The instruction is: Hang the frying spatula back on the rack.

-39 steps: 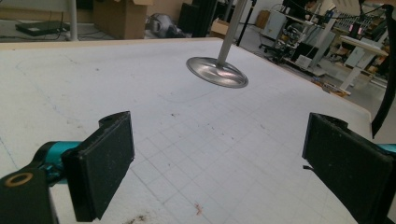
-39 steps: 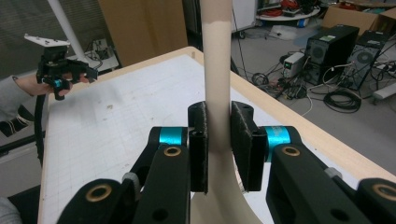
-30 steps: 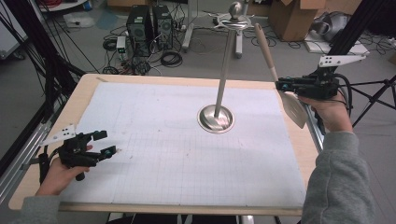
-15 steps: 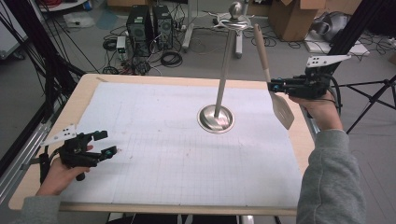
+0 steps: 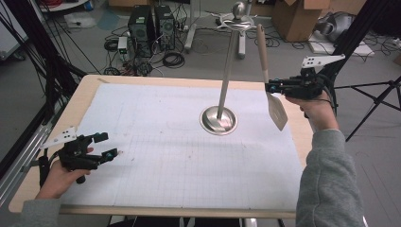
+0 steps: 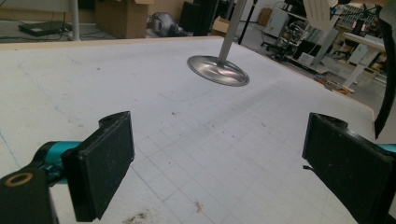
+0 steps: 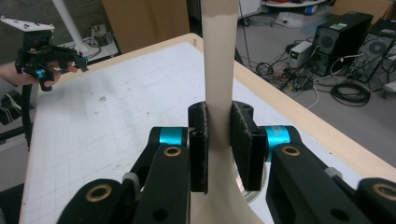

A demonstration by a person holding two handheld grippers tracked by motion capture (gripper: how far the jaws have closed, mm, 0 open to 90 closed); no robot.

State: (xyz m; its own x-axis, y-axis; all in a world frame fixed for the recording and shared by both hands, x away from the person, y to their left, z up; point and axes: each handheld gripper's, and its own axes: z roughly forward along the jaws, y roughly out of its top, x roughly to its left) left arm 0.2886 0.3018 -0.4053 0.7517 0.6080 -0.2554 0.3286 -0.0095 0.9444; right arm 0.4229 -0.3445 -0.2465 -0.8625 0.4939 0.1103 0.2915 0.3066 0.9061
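Right hand-held gripper (image 5: pixel 270 87) is up in the air now, lifted higher than a second ago and swung in toward the metal stand (image 5: pixel 227 71), carrying the spatula (image 5: pixel 267 71) with it. Its blade, which hung low over the table's (image 5: pixel 142 189) right edge, has risen and hangs clear of the surface, handle pointing up. My guess is I'm bringing it to the stand to hang it. Jaws are clamped tight on the spatula's neck, just above where it widens into the blade; in the right gripper view the pads (image 7: pixel 198 140) press both sides of the pale handle (image 7: pixel 218 70). Left hand-held gripper (image 5: pixel 105 145) hasn't budged, resting on the near left of the table, jaws spread wide, holding nothing.
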